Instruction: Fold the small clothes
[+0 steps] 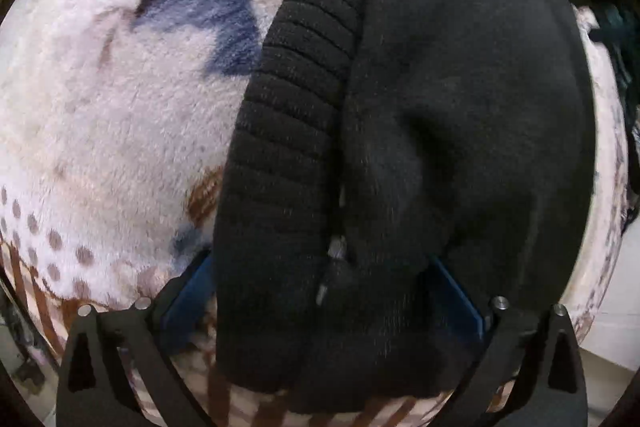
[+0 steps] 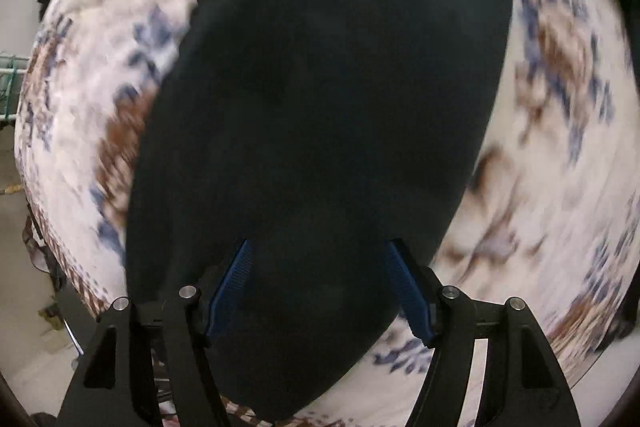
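On a plush flowered blanket point(image 1: 100, 115) lies the black garment point(image 1: 440, 107), folded into a thick bundle with its ribbed hem point(image 1: 296, 115) facing left. I hold my left gripper point(image 1: 320, 287) straight above it, jaws spread wide, the bundle's near end bulging between the blue pads point(image 1: 192, 291) without being pinched. In the blurred right wrist view, my right gripper point(image 2: 320, 283) also stands open over the same dark cloth, pads clear of it.
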Action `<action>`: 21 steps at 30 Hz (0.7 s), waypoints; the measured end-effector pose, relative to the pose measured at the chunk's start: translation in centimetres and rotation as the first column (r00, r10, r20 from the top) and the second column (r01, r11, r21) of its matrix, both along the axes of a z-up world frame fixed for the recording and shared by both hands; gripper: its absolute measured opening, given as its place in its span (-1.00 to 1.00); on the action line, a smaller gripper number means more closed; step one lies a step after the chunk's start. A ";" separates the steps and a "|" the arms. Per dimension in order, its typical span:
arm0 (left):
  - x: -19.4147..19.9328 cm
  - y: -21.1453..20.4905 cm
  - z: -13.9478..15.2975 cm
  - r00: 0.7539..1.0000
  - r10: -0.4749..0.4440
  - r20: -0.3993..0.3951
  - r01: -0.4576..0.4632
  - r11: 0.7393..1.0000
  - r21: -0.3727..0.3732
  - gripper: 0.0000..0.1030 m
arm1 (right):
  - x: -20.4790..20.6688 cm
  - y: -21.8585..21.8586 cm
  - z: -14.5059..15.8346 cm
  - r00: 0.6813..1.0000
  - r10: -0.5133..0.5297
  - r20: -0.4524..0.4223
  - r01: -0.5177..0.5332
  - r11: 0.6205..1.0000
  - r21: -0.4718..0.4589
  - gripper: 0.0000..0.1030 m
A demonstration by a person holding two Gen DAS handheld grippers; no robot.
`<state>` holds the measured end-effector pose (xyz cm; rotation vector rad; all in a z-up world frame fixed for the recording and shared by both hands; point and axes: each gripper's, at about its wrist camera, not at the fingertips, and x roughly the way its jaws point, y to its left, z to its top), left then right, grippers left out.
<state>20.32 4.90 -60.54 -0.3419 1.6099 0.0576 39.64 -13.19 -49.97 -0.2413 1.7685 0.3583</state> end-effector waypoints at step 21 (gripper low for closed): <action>-2.0 5.8 4.0 0.965 0.249 0.082 -0.210 0.921 -0.328 -0.29 | -4.4 -3.9 -1.8 0.995 -0.102 0.011 0.102 0.995 0.022 0.38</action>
